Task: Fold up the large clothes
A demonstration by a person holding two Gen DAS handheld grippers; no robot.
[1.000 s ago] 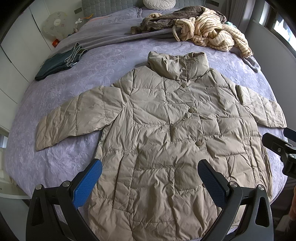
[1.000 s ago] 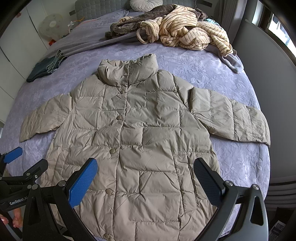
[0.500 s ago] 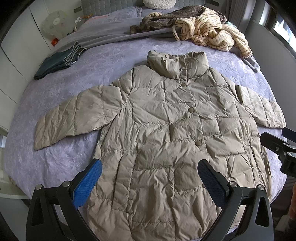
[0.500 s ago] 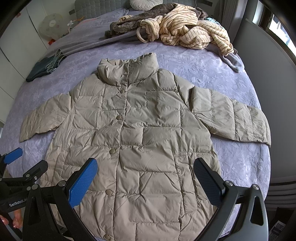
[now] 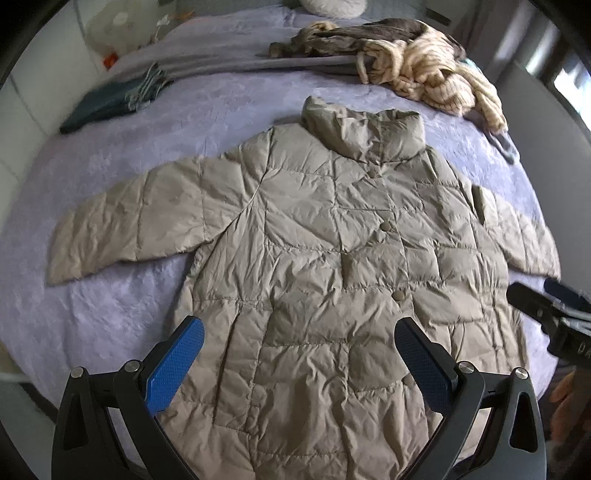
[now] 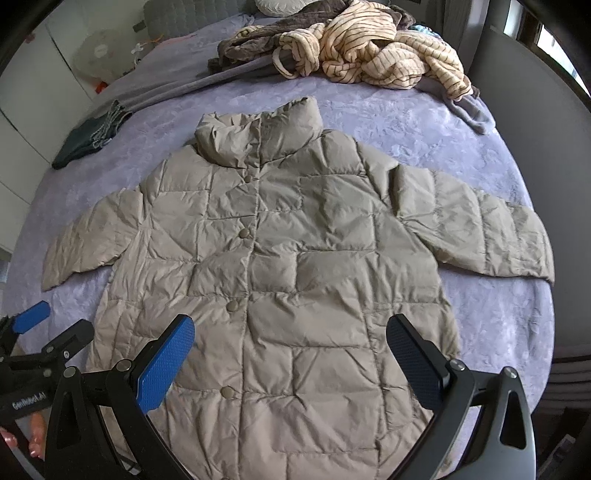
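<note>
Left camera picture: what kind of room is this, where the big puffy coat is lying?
Most likely a bedroom. The puffy coat lies spread flat on a wide bed with a lilac bedspread. A round cushion sits at the far end, and a heap of striped clothes lies near it.

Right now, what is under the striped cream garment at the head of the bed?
The striped cream garment lies heaped on a brown fleecy garment and a grey one, all on the purple bedspread. Anything deeper in the heap is covered.
</note>
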